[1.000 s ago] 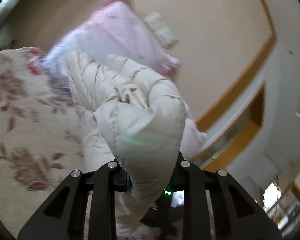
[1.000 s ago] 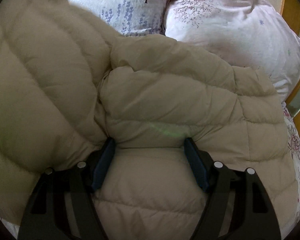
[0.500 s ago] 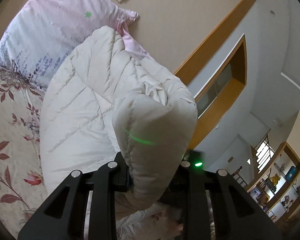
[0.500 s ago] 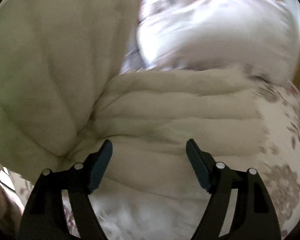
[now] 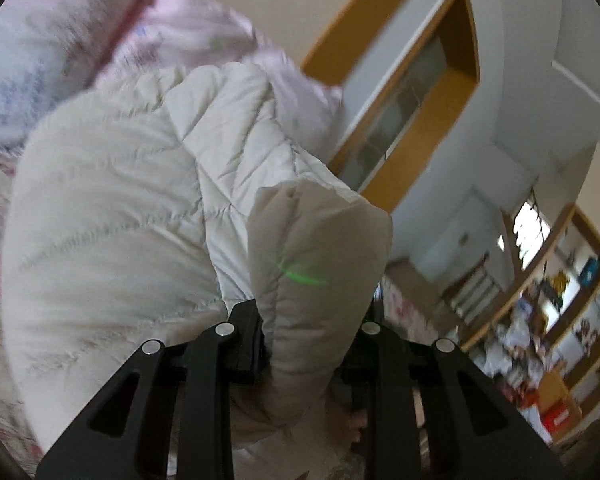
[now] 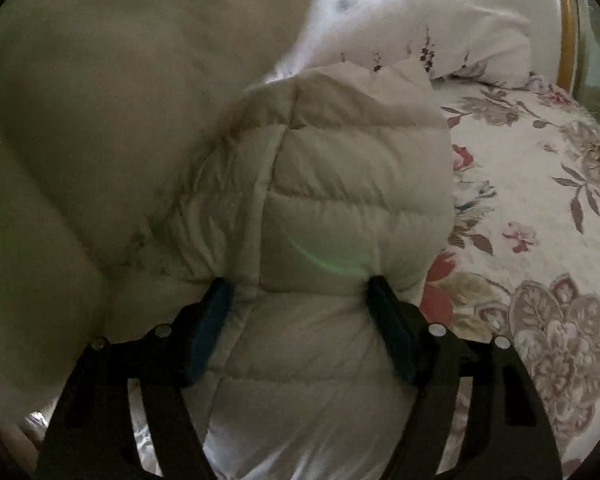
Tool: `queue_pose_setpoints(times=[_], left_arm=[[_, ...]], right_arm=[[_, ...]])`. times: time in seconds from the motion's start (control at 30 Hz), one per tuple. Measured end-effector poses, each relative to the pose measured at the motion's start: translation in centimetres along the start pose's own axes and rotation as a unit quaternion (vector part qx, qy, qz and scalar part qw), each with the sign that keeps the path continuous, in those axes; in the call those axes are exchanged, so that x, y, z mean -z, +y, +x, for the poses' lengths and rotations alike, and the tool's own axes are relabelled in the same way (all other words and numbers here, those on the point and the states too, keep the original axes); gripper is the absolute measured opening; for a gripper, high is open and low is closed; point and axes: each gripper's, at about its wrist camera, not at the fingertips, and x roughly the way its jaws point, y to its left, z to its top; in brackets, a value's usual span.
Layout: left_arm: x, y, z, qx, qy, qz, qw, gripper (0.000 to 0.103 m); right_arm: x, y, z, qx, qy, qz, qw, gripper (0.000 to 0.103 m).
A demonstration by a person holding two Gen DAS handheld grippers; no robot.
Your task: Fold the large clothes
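A cream quilted down jacket (image 5: 112, 216) hangs lifted above the bed. My left gripper (image 5: 312, 320) is shut on a thick fold of the jacket that bulges up between its fingers. In the right wrist view the same jacket (image 6: 352, 208) fills the middle and left. My right gripper (image 6: 300, 296) has its blue-padded fingers (image 6: 212, 320) wide apart with a puffy edge of the jacket pressed between them. The rest of the jacket hangs out of sight.
A floral bedspread (image 6: 540, 240) lies at the right. Pale pink pillows (image 5: 60, 28) (image 6: 440, 16) sit at the bed's head by a wooden-trimmed wall (image 5: 440, 92). Wooden shelves (image 5: 560, 312) with small items stand far right.
Both grippers have swung with the jacket: the left view turned toward the room and shelves, and the right view now shows bedspread at right. Both grips stay the same.
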Motion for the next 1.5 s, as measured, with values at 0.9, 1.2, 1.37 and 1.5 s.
queue_pose_setpoints(times=[0.9,1.2,1.37,1.5], left_arm=[[2.8,-0.7,6.6,-0.082,0.131,0.040,0.9872,0.029],[3.5,-3.1,7.5,-0.125,0.133,0.088,0.9792,0.030],[3.7,-3.3,8.1,-0.135,0.133,0.101,0.9767,0.031],[3.4,-4.4,7.5,-0.120,0.131,0.113,0.9775,0.038]], right_arm=[[-7.5,-3.7,-7.4,-0.121,-0.084,0.077,0.986,0.073],[-7.3,-4.5,-6.7,-0.105,-0.076,0.097,0.987,0.069],[-7.5,-4.5,-5.6,-0.063,-0.067,0.087,0.992,0.023],[-7.3,-5.9,-3.8,-0.060,-0.063,0.106,0.991,0.017]])
